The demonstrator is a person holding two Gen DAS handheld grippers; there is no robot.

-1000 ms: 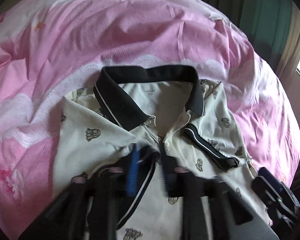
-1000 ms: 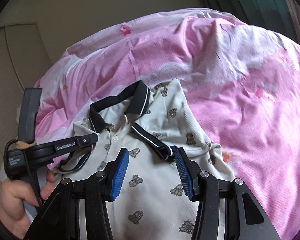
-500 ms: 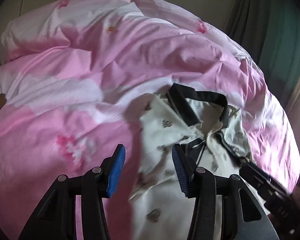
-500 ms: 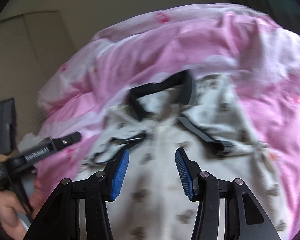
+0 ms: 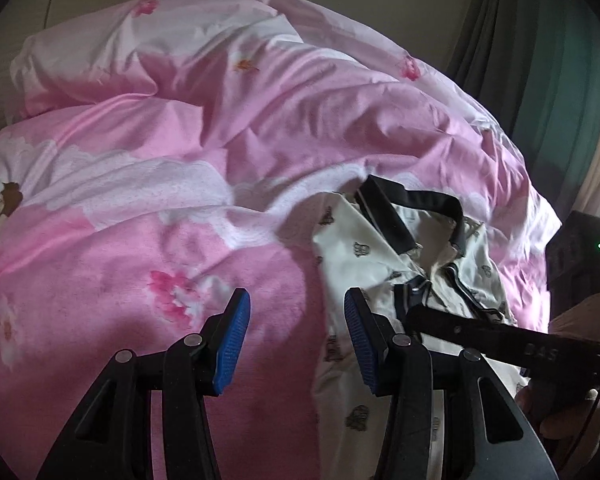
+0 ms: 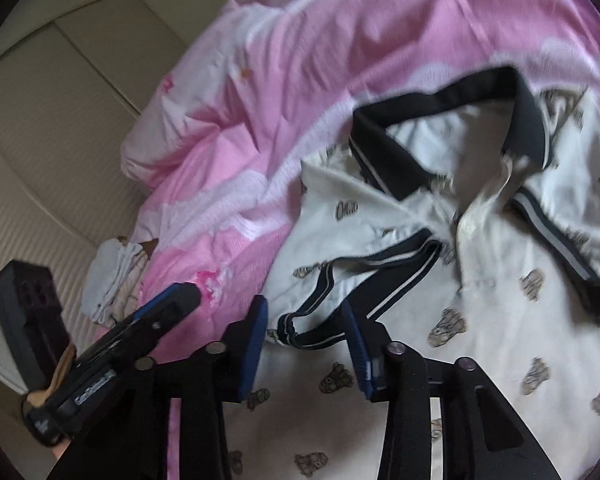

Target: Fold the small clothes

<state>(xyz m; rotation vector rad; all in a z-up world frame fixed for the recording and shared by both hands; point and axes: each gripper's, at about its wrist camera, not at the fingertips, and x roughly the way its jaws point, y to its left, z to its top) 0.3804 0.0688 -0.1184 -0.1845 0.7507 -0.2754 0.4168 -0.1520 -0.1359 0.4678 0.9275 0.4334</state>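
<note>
A cream polo shirt (image 6: 480, 280) with a dark collar and small printed figures lies face up on the pink duvet (image 5: 180, 160), both sleeves folded in over the chest. My right gripper (image 6: 304, 336) hovers over the shirt's left side. Its jaws are closing, with the dark-trimmed sleeve cuff (image 6: 312, 320) between the blue pads, which do not press on it. My left gripper (image 5: 296, 340) stands open over bare duvet just left of the shirt (image 5: 364, 264), nothing between its fingers. In the right wrist view the left gripper (image 6: 168, 308) shows at lower left, held by a hand.
A small pale garment (image 6: 116, 276) lies at the duvet's left edge by the beige headboard (image 6: 40, 120). Dark green curtains (image 5: 540, 80) hang at the far right. The duvet bunches up high behind the shirt.
My left gripper let go of the folded sleeve, opened and slid left off the shirt onto the duvet. My right gripper swung left across the shirt to that sleeve's cuff, and its jaws narrowed.
</note>
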